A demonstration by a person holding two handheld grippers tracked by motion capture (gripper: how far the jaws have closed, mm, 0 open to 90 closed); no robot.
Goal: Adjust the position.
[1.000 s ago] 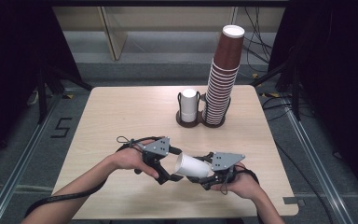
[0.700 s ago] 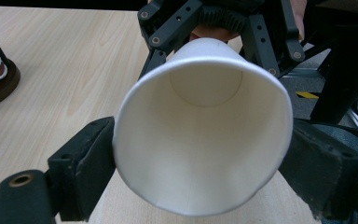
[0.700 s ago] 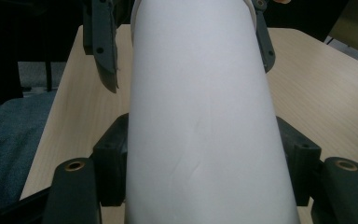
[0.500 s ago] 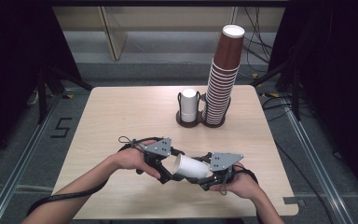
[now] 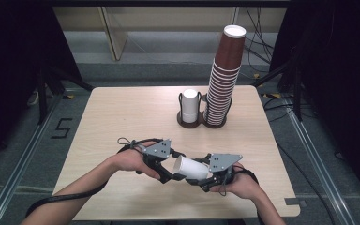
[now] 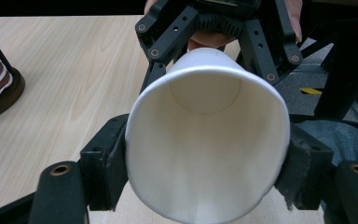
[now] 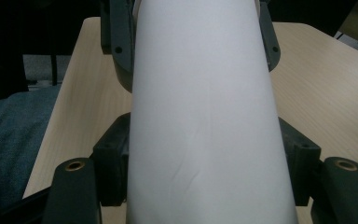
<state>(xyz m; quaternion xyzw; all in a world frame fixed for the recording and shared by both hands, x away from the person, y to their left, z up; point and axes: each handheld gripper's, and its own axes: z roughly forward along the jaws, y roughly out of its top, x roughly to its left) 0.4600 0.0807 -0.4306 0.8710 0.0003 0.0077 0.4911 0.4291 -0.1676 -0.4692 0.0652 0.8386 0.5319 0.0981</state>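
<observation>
The left gripper [image 5: 169, 174] and the right gripper [image 5: 205, 180] are both clamping their fingers on one white paper cup [image 5: 191, 168]. It is lying sideways above the pale wooden surface [image 5: 122, 117], its open mouth facing the left gripper.

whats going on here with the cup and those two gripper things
A person holds a white paper cup sideways above the table, between the left hand-held gripper at its open rim and the right hand-held gripper at its base end. Both look clamped on it. Behind, a holder carries another white cup and a tall brown stack.
</observation>
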